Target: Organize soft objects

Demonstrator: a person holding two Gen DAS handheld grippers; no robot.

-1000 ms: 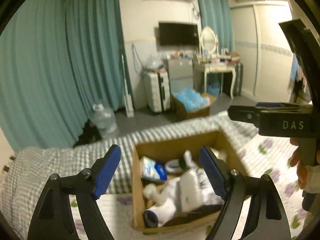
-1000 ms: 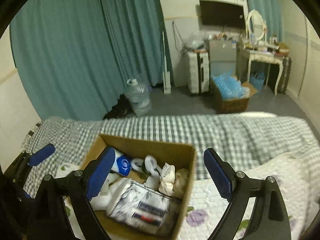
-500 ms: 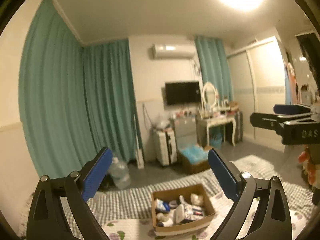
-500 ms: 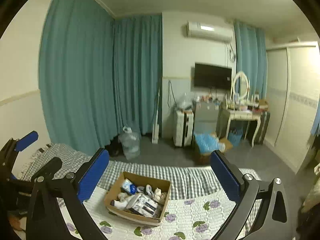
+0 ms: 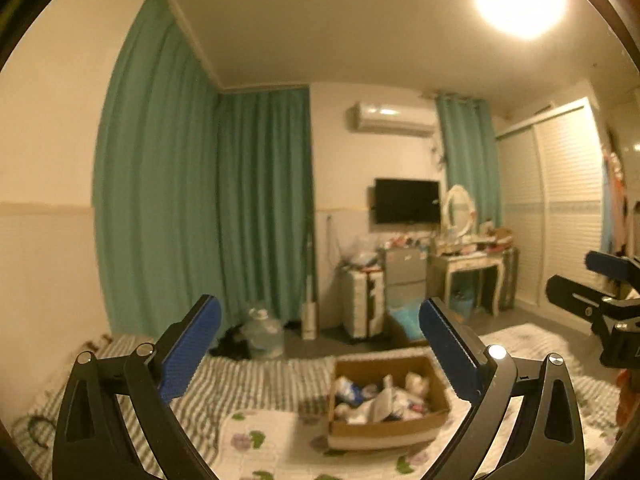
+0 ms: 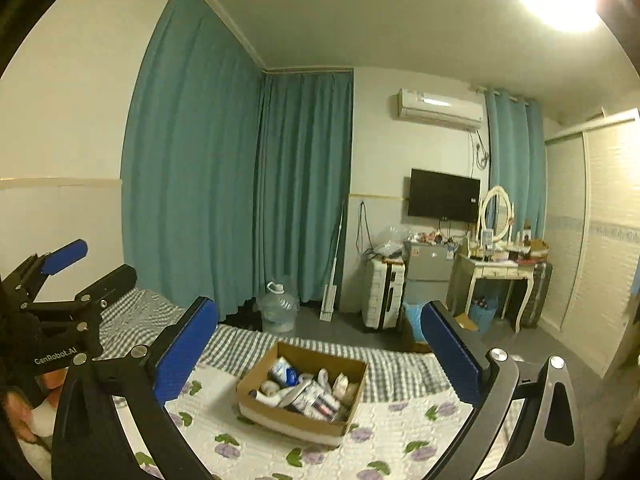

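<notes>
Two grippers hang in the air on the near side of the cardboard box (image 6: 301, 390), both with jaws spread wide and nothing between them. The left gripper (image 5: 320, 354) looks roughly level across the room; the right gripper (image 6: 320, 354) tips slightly downward, so its view takes in more of the box's inside. Neither touches the box or anything in it.

The box sits on the bed (image 6: 400, 424), on the flowered quilt just short of the checked blanket that lies beyond it. Inside it is a heap of soft objects (image 6: 308, 390): white rolled or bundled pieces, a blue-and-white packet towards the far left corner, and a flat printed pack lying across the middle. In the left wrist view the box is blurred and its contents cannot be told apart.

Judging by how things lie, the soft things are gathered in the box so that they stay together, and the open top leaves them reachable from above. With both grippers empty, wide and well back from the box, this looks like a pause outside the work itself, either the task finished or a fresh approach to come; the pictures do not settle which.

Beyond the box, across the floor, stand teal curtains (image 6: 224, 184), a water jug (image 6: 278, 306) and a dressing table (image 6: 500, 270).
</notes>
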